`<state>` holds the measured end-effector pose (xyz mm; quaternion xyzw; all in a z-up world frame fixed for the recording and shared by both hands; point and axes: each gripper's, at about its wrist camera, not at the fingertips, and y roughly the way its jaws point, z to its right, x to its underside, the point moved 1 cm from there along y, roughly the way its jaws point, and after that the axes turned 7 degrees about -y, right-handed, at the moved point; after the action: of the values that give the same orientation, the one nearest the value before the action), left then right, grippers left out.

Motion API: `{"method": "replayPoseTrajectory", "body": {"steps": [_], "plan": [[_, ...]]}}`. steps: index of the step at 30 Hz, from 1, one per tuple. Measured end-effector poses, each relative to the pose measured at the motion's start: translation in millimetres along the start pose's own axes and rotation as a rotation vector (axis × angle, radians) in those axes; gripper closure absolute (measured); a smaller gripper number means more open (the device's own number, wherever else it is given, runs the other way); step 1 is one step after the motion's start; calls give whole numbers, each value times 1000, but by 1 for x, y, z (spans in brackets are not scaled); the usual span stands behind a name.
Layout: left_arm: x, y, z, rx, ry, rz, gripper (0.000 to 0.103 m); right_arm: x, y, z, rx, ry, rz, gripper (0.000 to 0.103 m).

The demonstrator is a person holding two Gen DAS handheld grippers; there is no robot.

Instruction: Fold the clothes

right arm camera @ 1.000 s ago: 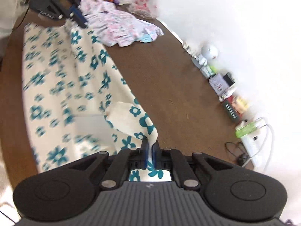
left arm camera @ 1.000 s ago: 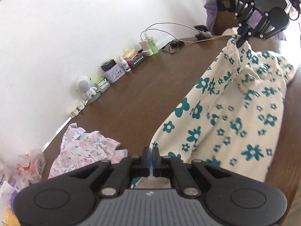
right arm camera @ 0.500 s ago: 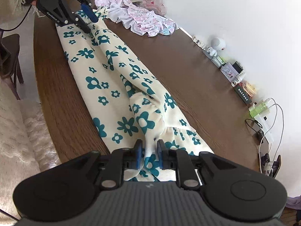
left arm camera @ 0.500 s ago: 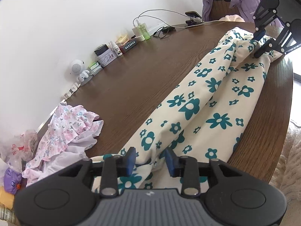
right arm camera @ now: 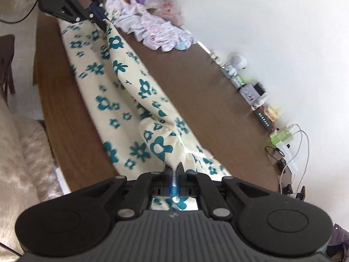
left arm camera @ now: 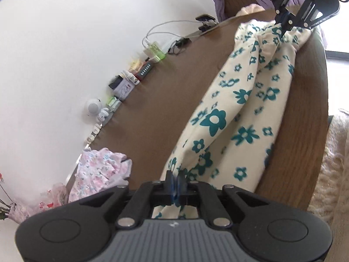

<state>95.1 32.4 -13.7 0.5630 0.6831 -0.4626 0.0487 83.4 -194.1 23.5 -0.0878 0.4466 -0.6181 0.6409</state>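
Cream cloth printed with teal flowers (left arm camera: 246, 100) is pinched in both black hand-held grippers, the left (left arm camera: 175, 180) and the right (right arm camera: 174, 171), jaws closed on opposite ends. The garment stretches along the brown wooden surface (left arm camera: 174, 76) near its front edge. Both point steeply downward. Judged next: carry one end over the other.
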Motion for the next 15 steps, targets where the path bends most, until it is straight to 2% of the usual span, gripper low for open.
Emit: {"method": "replayPoseTrajectory", "body": {"steps": [2, 3, 4, 6, 7, 8, 9, 10, 13, 15], "plan": [[8, 8, 2, 3, -51, -27, 93, 2, 7, -7, -30, 19, -16, 99], [10, 9, -3, 13, -100, -28, 93, 3, 9, -7, -44, 40, -17, 96], [11, 8, -8, 25, -152, -26, 88, 3, 9, -4, -59, 76, -10, 93], [13, 0, -23, 65, -265, -3, 72, 6, 0, 11, -113, 188, 19, 88], [14, -6, -32, 88, -322, 22, 61, 8, -5, 19, -142, 253, 41, 79], [14, -12, -42, 116, -385, 47, 57, 11, -9, 29, -167, 328, 75, 73], [14, -16, -54, 139, -455, 64, 56, 14, -14, 39, -191, 404, 110, 64], [13, -17, -66, 148, -529, 74, 55, 17, -18, 48, -210, 475, 141, 62], [12, -10, -100, 135, -754, 52, 53, 23, -16, 67, -201, 638, 203, 62], [14, 2, -121, 132, -921, 0, 53, 23, -5, 71, -141, 687, 175, 62]]}}
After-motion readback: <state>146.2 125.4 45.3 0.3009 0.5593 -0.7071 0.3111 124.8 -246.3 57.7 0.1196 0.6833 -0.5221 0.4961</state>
